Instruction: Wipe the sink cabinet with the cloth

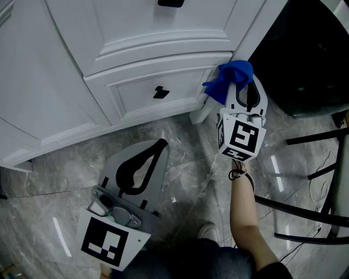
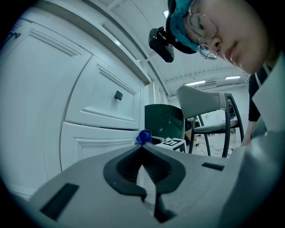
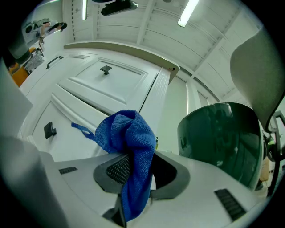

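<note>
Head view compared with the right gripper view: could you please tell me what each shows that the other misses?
Only the head view shows the left gripper, shut and empty, the marble floor and the person's forearm. Only the right gripper view shows the ceiling lights and the countertop edge above the doors. Both show the right gripper shut on the blue cloth, the white cabinet, its drawer handle and the dark bin.

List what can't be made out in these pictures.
- Whether the cloth touches the cabinet: in the head view, the bunch covers the corner.
- Right gripper jaw tips: the cloth covers them in both views.
- Upper handle: cut off by the head view's top edge.
</note>
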A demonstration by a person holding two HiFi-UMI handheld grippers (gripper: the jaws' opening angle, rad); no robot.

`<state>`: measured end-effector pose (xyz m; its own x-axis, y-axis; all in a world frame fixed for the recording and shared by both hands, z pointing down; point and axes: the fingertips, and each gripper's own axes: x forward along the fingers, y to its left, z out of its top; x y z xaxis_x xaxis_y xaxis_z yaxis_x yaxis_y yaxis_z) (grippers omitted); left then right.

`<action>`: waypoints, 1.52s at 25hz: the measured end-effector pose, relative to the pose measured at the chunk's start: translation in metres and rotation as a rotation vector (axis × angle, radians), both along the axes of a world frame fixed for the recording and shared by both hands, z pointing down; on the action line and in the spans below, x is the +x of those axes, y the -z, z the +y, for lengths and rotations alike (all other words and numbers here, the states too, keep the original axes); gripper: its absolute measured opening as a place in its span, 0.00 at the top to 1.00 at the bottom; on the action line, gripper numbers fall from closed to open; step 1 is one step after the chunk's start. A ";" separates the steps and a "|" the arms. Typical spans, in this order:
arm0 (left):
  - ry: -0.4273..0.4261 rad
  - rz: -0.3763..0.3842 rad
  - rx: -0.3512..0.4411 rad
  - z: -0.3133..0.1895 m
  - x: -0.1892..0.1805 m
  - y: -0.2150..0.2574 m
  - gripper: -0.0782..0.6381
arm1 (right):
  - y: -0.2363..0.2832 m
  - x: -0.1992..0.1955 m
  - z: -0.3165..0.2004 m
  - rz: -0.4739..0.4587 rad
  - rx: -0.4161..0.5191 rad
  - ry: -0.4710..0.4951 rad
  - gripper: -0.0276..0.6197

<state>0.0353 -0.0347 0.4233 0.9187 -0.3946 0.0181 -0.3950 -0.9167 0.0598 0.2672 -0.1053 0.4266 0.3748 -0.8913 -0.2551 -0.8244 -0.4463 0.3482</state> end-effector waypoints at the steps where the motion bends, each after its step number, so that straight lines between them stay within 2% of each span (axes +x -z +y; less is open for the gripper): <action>1: 0.000 0.000 0.001 0.000 0.000 0.000 0.89 | -0.002 0.000 0.000 -0.001 -0.004 0.000 0.78; 38: -0.031 -0.015 -0.013 0.004 0.005 -0.004 0.89 | -0.043 0.001 -0.002 -0.034 -0.048 -0.004 0.78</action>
<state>0.0400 -0.0305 0.4274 0.9300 -0.3658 0.0369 -0.3675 -0.9277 0.0659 0.2684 -0.1069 0.4699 0.3858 -0.9008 -0.1994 -0.8344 -0.4329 0.3411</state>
